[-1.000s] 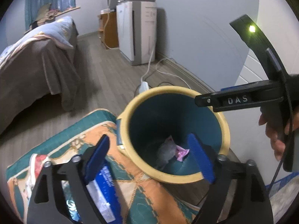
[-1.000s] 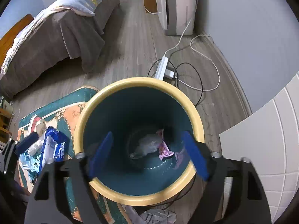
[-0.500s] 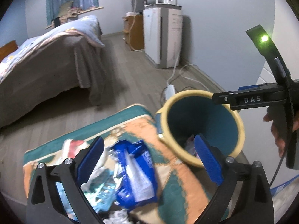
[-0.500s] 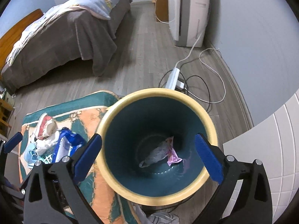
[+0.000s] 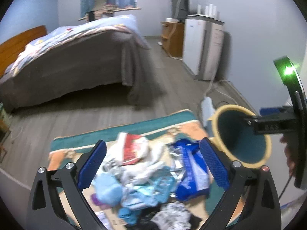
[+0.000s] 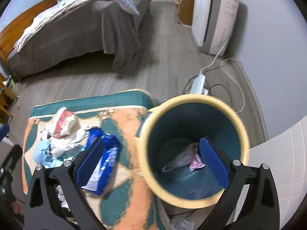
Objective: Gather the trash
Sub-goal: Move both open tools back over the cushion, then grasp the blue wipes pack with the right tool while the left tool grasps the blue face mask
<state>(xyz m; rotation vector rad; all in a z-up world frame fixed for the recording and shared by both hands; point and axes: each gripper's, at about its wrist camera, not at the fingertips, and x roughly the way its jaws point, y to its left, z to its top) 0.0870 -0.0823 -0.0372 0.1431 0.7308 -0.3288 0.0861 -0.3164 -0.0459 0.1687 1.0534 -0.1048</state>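
Tongs (image 5: pixel 153 164) gape empty above trash pile (image 5: pixel 145 172) beside bin (image 5: pixel 220 132).

Left gripper (image 5: pixel 152 159): jaws wide apart, blue pads, nothing between them, above the trash pile.
Trash pile (image 5: pixel 145 174): heaped on the rug, blurred; red-and-white wrapper (image 5: pixel 130 149) at the far side, blue bag (image 5: pixel 191 172) on the right, pale blue scraps nearer.
Rug (image 5: pixel 149 126): teal and orange, on the grey floor.
Bin (image 5: pixel 241 136): yellow rim, teal inside, just right of the rug.
Right gripper (image 5: pixel 276 122): at the right edge, over the bin, green light lit; jaws hidden.
Bed (image 5: pixel 73 57): far left, brown cover.
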